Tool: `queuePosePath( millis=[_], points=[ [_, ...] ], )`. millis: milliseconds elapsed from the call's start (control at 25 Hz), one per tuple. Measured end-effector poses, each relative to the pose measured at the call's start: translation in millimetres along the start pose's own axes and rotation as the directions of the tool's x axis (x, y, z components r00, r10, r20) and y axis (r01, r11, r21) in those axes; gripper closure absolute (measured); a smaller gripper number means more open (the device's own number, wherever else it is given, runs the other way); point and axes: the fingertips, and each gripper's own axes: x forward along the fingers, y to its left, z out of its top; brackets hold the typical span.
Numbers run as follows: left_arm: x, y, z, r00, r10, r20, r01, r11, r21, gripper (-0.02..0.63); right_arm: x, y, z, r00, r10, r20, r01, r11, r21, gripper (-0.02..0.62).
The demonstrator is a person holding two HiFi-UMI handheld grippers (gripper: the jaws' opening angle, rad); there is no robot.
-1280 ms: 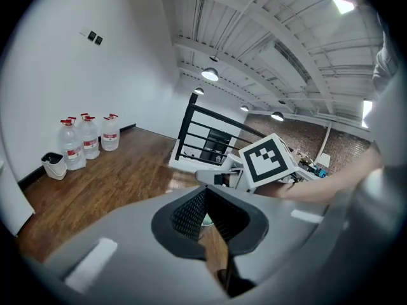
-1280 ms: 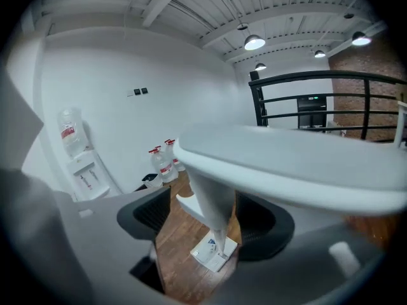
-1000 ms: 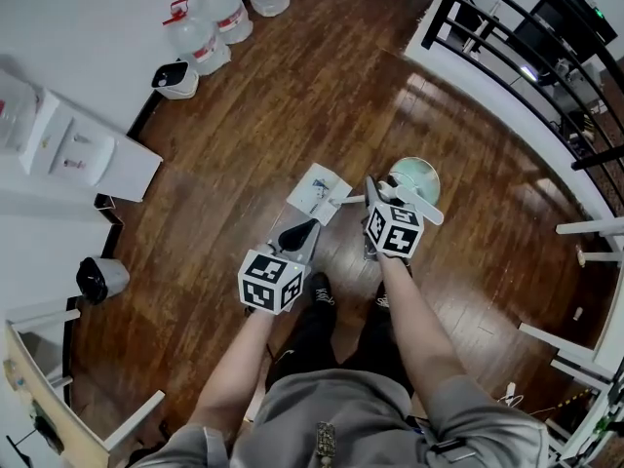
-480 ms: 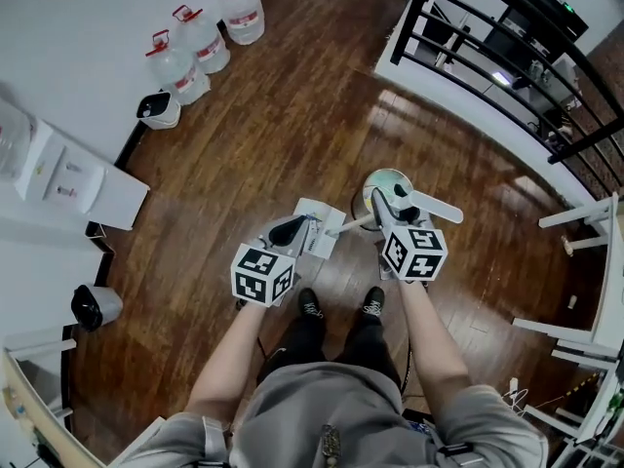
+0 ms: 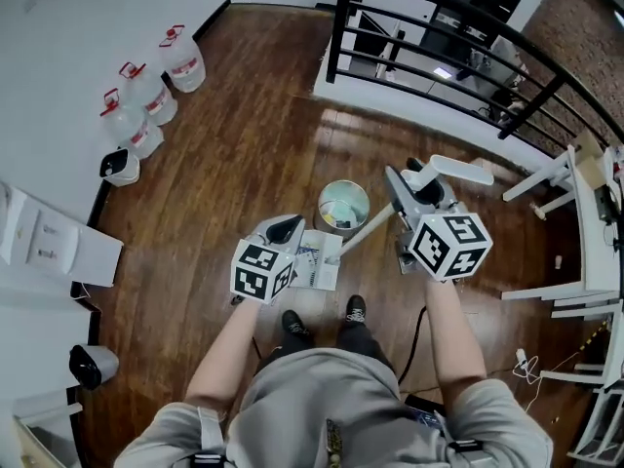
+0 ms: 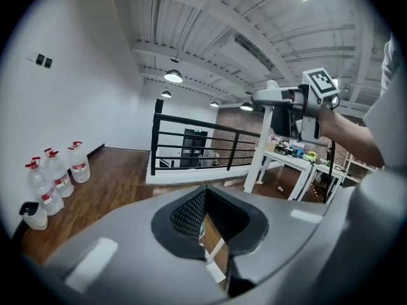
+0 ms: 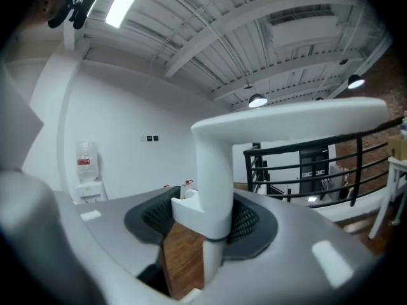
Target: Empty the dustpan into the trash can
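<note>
A glossy dark wood-plank floor (image 5: 244, 154) fills the head view, streaked with pale reflections and bounded on the left by a white wall (image 5: 68, 37). Against that wall stand three clear water jugs (image 5: 148, 88) with red caps, and a small white bin (image 5: 119, 167) with a dark top sits just beside the nearest jug. A black metal railing (image 5: 439, 52) closes off the far side of the room, and white desk frames (image 5: 575, 178) stand at the right. The left gripper view shows a white beamed ceiling (image 6: 222, 37) with round hanging lamps (image 6: 173, 76). The person stands with both shoes (image 5: 356, 308) on the planks. The round trash can (image 5: 321, 206) stands on the floor in front of them, its inside pale. The right hand-held gripper (image 5: 408, 191) has its jaws partly open and clamped on the white upright handle (image 7: 216, 170) of the dustpan (image 5: 319, 258). The dustpan's thin shaft slants down and left to the flat white pan, which sits just on the near side of the trash can. Whether the pan touches the floor cannot be told from above. The left hand-held gripper (image 5: 284, 228) is right beside the pan, its jaws drawn together at the tips with nothing between them.
</note>
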Motion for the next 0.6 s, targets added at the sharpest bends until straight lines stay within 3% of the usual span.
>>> queuePosePath(
  millis=[240,600],
  points=[
    [35,-33,22,0.998,-0.066,-0.019,0.067,0.997,0.046,0.600,-46,-55,72,0.991,-0.080,0.106,0.084,0.996,-0.031,0.405],
    [90,-62,36,0.996,-0.064,-0.065,0.068,0.996,0.062,0.600,-49,-150,89,0.978,-0.162,0.131,0.169,0.985,-0.044,0.405]
  ],
)
